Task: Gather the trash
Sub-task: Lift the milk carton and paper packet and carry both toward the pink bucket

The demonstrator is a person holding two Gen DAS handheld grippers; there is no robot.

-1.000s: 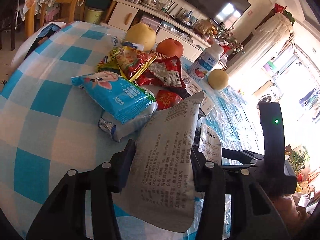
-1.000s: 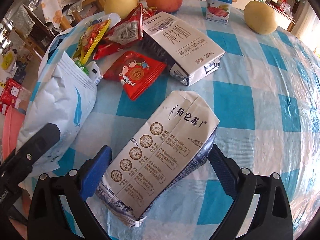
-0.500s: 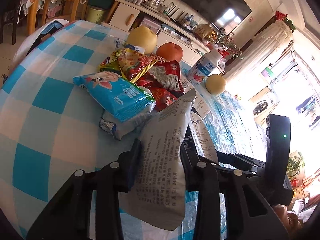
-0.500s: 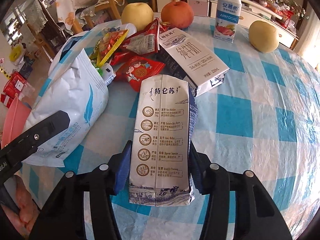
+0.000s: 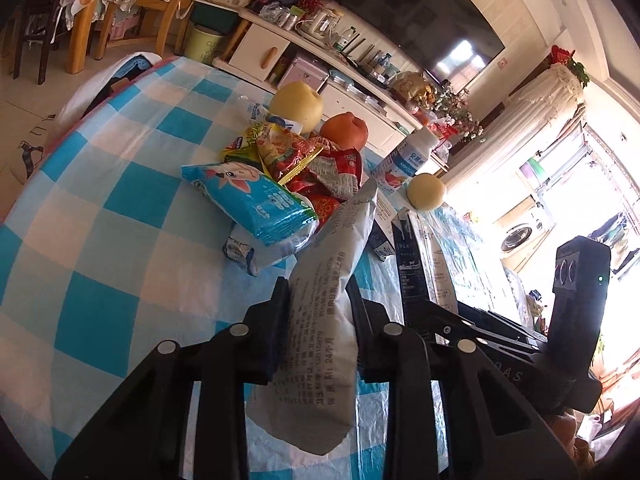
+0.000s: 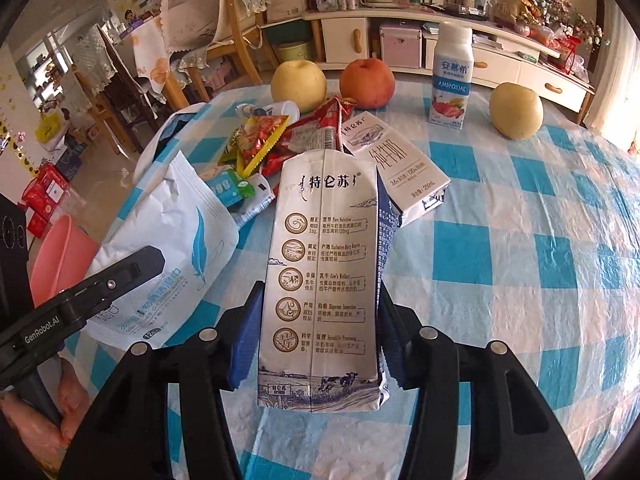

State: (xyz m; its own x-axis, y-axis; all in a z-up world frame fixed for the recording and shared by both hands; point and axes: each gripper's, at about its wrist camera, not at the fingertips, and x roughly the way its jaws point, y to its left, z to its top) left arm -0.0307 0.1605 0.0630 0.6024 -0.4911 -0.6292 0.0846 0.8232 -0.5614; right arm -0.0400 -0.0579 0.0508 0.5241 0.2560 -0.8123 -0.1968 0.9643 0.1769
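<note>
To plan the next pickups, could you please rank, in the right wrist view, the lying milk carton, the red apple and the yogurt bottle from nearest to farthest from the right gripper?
From the right gripper:
1. Lying milk carton, just beyond, slightly right.
2. Red apple, far centre.
3. Yogurt bottle, far right, standing; close to the apple's range, though slightly farther.

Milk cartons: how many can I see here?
2. One carton is held in the right gripper; the other lies on the table behind it. More may be hidden.

Blue-and-white checked table [image 6: 516,248], snack wrappers [image 6: 304,136], milk carton [image 6: 396,164], yogurt bottle [image 6: 450,80], three fruits
</note>
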